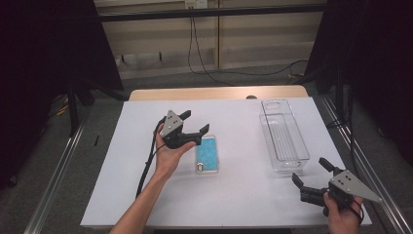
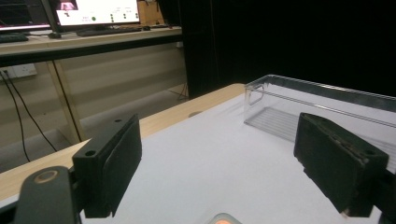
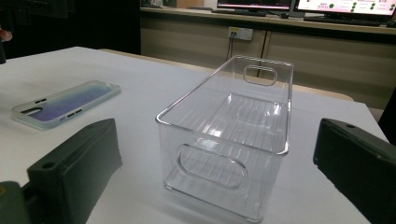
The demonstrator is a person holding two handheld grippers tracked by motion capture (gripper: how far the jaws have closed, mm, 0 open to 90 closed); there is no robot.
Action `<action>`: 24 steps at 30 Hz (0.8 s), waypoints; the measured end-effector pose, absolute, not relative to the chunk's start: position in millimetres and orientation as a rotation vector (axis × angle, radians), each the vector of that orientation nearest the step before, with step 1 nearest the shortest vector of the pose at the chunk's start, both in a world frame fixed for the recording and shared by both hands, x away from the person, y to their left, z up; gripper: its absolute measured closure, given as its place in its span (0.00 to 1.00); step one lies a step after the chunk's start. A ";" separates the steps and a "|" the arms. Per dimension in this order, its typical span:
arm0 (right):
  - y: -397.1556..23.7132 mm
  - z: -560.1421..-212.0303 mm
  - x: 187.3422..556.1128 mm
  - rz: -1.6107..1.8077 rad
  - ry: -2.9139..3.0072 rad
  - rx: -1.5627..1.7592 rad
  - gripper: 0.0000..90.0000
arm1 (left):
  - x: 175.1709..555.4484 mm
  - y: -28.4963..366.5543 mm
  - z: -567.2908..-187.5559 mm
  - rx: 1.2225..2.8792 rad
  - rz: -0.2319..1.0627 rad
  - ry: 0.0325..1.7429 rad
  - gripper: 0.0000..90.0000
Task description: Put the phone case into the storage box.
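White sheet (image 1: 146, 195) covers most of the table (image 1: 214, 92); bare wood strip shows along the far edge only. Left third of the sheet is free, plenty of room to move.

Left gripper (image 1: 192, 123) held above the sheet, centre-left, jaws wide apart with nothing between them; pointing toward the far right. Its cable (image 1: 146, 168) trails back along the forearm toward the near edge.

Phone case (image 1: 207, 154), clear rim with blue inside, lies flat on the sheet just right of the left hand (image 1: 168, 156), near side of the gripper jaws. Not touched by either jaw.

Open gap of sheet between the phone case and the bin.

Clear plastic bin (image 1: 285, 136), long side running near to far, sits right of centre. Far end close to the sheet's far edge, right wall near the sheet's right edge. Empty inside.

Right gripper (image 1: 311, 178) at the near right corner, just short of the bin's near end, jaws wide, nothing held. Right hand (image 1: 343, 217) sits at the sheet's near edge.
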State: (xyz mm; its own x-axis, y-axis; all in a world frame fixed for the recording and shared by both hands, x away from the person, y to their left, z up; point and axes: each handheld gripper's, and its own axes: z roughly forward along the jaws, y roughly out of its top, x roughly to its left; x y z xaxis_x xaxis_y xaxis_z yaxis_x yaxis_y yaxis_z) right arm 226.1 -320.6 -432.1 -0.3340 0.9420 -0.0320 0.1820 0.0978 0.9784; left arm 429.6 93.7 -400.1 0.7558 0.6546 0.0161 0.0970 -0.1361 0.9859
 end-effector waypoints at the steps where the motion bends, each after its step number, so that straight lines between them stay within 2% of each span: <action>1: -320.6 -432.1 226.1 1.301 1.638 1.125 0.00 | 429.8 92.7 -400.0 1.659 0.528 0.604 0.20; 3: -321.1 -432.2 226.8 1.308 1.637 1.127 0.00 | 430.1 90.2 -399.9 1.660 0.518 0.596 0.27; 6: -321.3 -432.2 226.9 1.308 1.636 1.129 0.00 | 429.7 86.2 -399.5 1.663 0.511 0.589 0.30; 7: -321.2 -432.1 226.7 1.312 1.636 1.128 0.00 | 429.5 85.3 -399.5 1.672 0.513 0.582 0.34; 10: -321.1 -432.1 226.8 1.312 1.637 1.127 0.00 | 429.6 83.0 -399.1 1.678 0.487 0.570 0.37; 13: -321.1 -432.1 226.7 1.313 1.637 1.126 0.00 | 430.1 82.2 -397.7 1.689 0.478 0.560 0.46; 17: -321.0 -432.1 226.8 1.313 1.639 1.125 0.00 | 431.0 80.7 -397.9 1.733 0.458 0.529 0.53; 20: -320.9 -432.0 226.3 1.312 1.638 1.124 0.00 | 431.6 80.7 -398.4 1.751 0.440 0.528 0.65; 24: -321.0 -432.0 226.1 1.312 1.638 1.124 0.00 | 432.7 80.0 -396.4 1.775 0.409 0.509 0.73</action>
